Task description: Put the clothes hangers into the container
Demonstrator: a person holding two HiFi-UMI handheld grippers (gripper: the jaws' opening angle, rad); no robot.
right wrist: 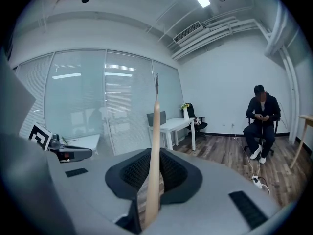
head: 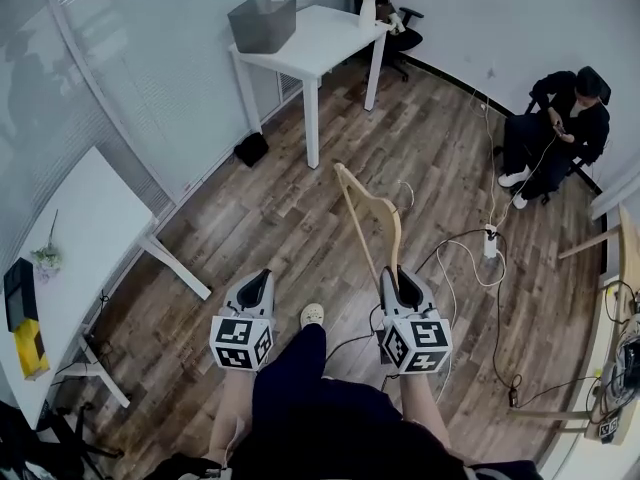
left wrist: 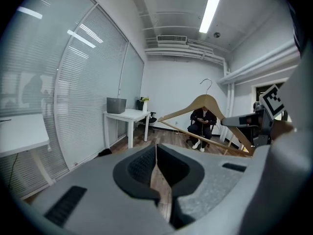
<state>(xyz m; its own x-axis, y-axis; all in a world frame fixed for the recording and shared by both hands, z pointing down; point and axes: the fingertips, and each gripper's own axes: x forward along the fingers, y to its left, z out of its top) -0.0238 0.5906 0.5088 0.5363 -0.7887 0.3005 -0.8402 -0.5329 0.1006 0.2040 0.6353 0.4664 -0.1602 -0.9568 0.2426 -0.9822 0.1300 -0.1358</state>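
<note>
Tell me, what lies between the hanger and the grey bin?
Head view: only bare floor, then the white table that the bin stands on.

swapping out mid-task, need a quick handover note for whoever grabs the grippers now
Right gripper: shut on the wooden hanger, which stands upright between the fingers, hook end up.
Left gripper: shut, nothing in it.
Grey container: on the white table across the room, well ahead of both grippers.
Done: one hanger picked up. From here I can't tell if any hanger is already in the container.
Left: walk the hanger to the table and drop it into the container. Mind the power strip and its cables on the floor to the right.
</note>
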